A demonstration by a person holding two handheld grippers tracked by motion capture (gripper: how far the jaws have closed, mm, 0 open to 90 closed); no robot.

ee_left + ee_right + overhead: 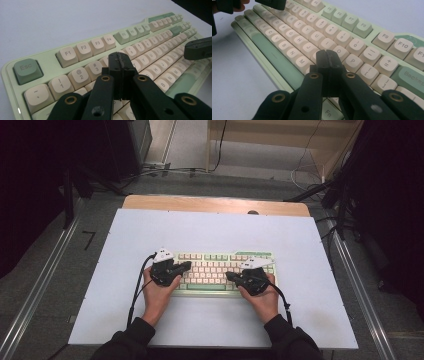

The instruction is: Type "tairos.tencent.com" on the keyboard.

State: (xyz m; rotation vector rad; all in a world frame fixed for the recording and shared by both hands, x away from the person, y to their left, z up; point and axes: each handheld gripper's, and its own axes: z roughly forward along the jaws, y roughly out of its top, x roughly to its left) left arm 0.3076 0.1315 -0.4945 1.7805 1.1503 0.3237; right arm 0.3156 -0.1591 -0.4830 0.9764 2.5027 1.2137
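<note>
A pale green keyboard (255, 256) with cream and green keys lies near the middle of the white table top (210, 227). My left gripper (188, 265) hovers over the keyboard's left end, shut with nothing between its jaws. In the left gripper view the closed tips (120, 60) sit over the upper letter keys of the keyboard (27, 69), and the other gripper (198, 48) shows at the right edge. My right gripper (229, 275) is over the right half, also shut and empty. Its tips (327, 58) hang above the keys near K and L of the keyboard (274, 58).
The white sheet covers a wooden table whose far edge (215, 203) shows. Metal rails (45, 275) run along both sides. Cables (165, 170) and dark stands sit on the floor beyond. A person's hands and dark sleeves (125, 342) come in from the front.
</note>
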